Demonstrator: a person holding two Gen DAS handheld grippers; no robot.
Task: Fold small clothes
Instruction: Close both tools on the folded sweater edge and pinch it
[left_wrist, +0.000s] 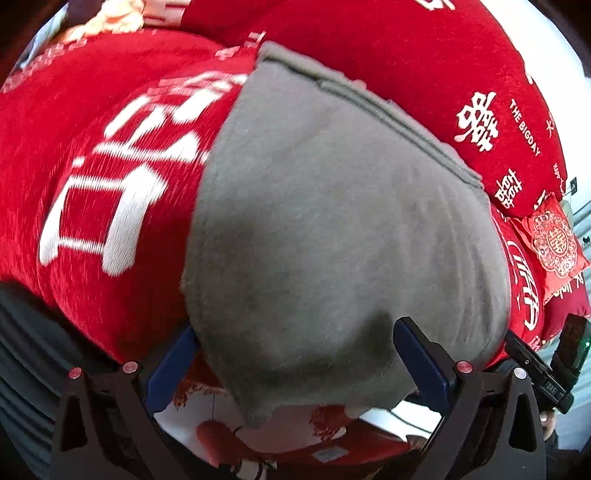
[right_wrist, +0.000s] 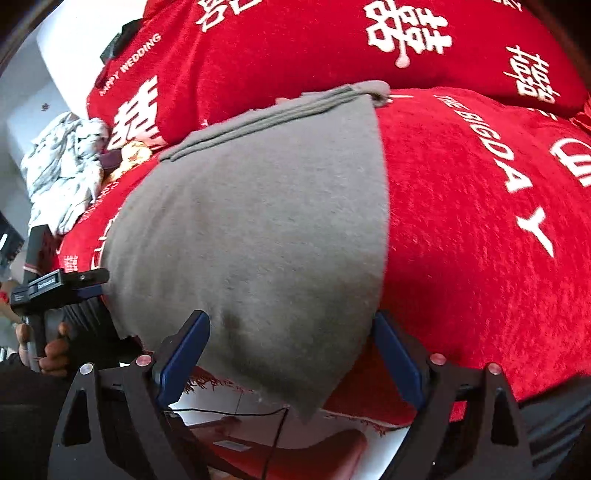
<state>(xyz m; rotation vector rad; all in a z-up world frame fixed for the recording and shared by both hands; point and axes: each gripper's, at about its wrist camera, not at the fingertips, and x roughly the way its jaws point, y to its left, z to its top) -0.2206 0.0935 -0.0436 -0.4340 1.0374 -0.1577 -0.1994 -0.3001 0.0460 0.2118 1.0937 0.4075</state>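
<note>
A grey garment (left_wrist: 332, 221) lies flat on a red bedspread (left_wrist: 92, 166) with white characters; its banded hem is at the far side. Its near edge hangs over the bed's edge. My left gripper (left_wrist: 295, 354) is open, its blue pads on either side of the garment's near left corner. My right gripper (right_wrist: 291, 350) is open too, with its blue pads straddling the garment's (right_wrist: 251, 229) near right corner. In the right wrist view the left gripper's body (right_wrist: 51, 284) shows at the far left; in the left wrist view the right gripper's body (left_wrist: 543, 369) shows at the far right.
Red pillows (right_wrist: 332, 48) with white characters lie behind the garment. A crumpled white and grey cloth (right_wrist: 62, 166) lies at the bed's far left. A small red embroidered cushion (left_wrist: 550, 243) sits at the right. Below the bed edge are white floor (right_wrist: 229, 402) and a black cable (right_wrist: 273, 424).
</note>
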